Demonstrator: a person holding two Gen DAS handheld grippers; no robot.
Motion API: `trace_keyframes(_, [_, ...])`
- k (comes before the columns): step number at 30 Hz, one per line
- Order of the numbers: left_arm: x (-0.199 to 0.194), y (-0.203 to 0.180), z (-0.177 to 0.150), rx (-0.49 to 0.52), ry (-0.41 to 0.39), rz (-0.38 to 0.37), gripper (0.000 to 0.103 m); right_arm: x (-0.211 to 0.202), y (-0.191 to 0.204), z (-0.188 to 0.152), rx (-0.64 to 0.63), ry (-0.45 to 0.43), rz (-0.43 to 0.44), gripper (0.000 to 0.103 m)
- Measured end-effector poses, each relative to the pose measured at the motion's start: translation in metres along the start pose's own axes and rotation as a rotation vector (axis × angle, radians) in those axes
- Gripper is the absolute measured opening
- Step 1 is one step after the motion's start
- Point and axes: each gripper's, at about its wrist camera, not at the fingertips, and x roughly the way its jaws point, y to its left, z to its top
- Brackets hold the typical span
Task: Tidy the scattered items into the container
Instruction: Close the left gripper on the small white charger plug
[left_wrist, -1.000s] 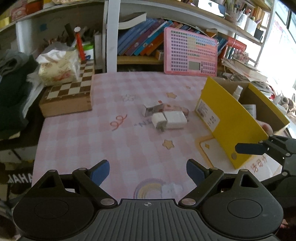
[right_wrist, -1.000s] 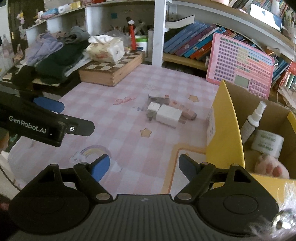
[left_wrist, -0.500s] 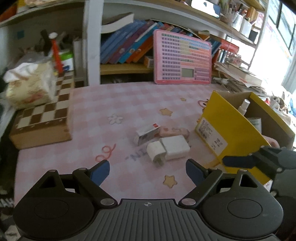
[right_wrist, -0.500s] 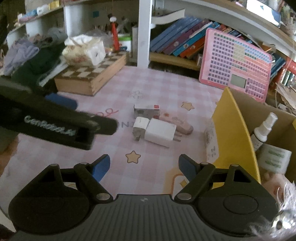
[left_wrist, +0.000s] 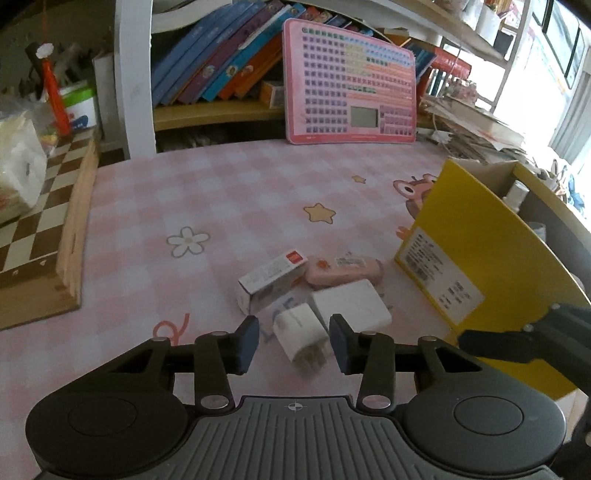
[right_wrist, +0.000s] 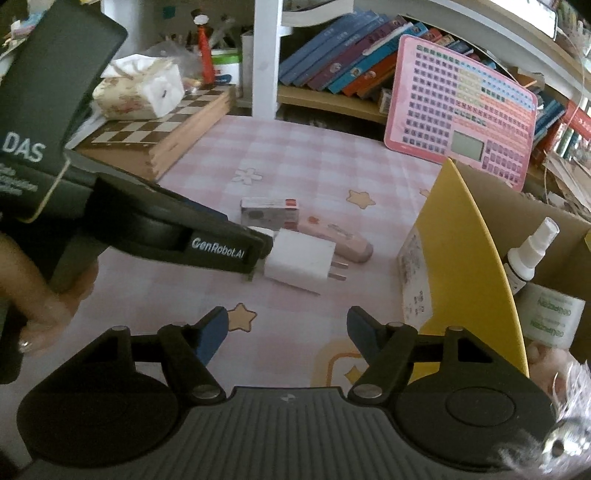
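A small white plug charger (left_wrist: 301, 334) lies on the pink checked tablecloth between the fingers of my left gripper (left_wrist: 293, 343). Its jaws are closing and the pads stand just clear of the charger. Right behind it lie a bigger white charger (left_wrist: 349, 308), a small white box with a red mark (left_wrist: 271, 278) and a pink oblong item (left_wrist: 343, 271). The open cardboard box with a yellow flap (left_wrist: 480, 277) stands to the right. My right gripper (right_wrist: 287, 332) hovers nearer the table's front, its jaws closing on nothing. From there the left gripper (right_wrist: 263, 245) hides the small charger, beside the bigger charger (right_wrist: 301, 260).
Inside the cardboard box (right_wrist: 461, 240) are a spray bottle (right_wrist: 528, 254), a white jar (right_wrist: 554, 317) and a plush toy (right_wrist: 546, 365). A wooden chessboard (left_wrist: 40, 236) with a tissue pack sits at the left. A pink keypad toy (left_wrist: 351, 85) leans on the bookshelf behind.
My left gripper came forward and down onto the pile, and its jaws narrowed around the small charger. My right gripper edged closer to the pile, its jaws a little narrower.
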Motion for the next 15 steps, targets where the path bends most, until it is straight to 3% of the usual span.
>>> trace_keyframes(9, [0.011,0.002,0.002,-0.001,-0.025,-0.052,0.043,0.01,-0.005,0.007,0.014,0.007,-0.007,0.07])
trace_keyframes(15, [0.004,0.017,0.0,-0.019,-0.018,-0.017,0.046,0.012,-0.009,0.008,0.017,0.005,-0.004,0.07])
